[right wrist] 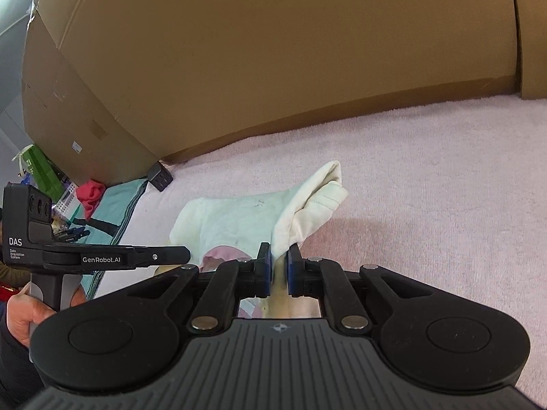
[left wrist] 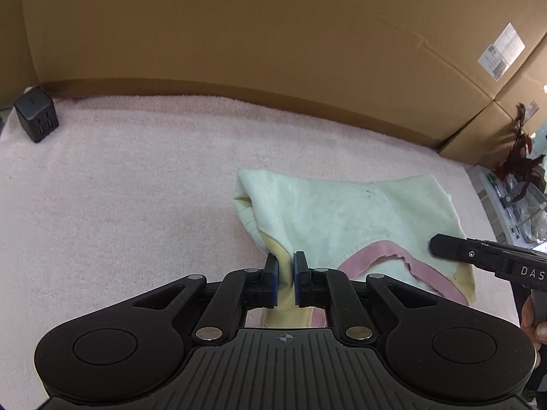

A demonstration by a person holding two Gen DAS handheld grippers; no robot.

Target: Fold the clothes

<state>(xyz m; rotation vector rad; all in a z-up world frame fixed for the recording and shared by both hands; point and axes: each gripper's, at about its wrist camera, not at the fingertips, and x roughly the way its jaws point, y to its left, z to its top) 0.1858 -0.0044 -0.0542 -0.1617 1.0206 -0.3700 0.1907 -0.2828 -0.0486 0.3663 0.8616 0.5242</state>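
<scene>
Clearly the small pale shirt [left wrist: 345,212] is lying on the pink towel [left wrist: 119,188] that is covering the table, with its pink-edged neckline [left wrist: 386,256] facing the person and both shoulder parts being lifted. The left gripper [left wrist: 285,270] is pinching a yellowish strip of cloth near one shoulder, its blue pads nearly meeting with only fabric between them; the right gripper [right wrist: 279,263] is doing the same at the other shoulder, its fingers narrowed onto a gathered fold. The shirt is looking light, soft and limp, so it is likely sagging wherever it is not being held, and the loose sleeve [right wrist: 321,188] is bunching and standing up rather than lying flat. Hems and the firmer neckline band are seeming the surest places to take hold, since thin cloth could be slipping from the pads. Cardboard boxes [left wrist: 239,41] are standing close behind the towel, limiting room beyond the shirt. A black charger block [left wrist: 36,116] is sitting at the far corner, well apart from the garment. Off the table's left side, a teal cloth [right wrist: 116,212] and a red one [right wrist: 90,193] are lying.
</scene>
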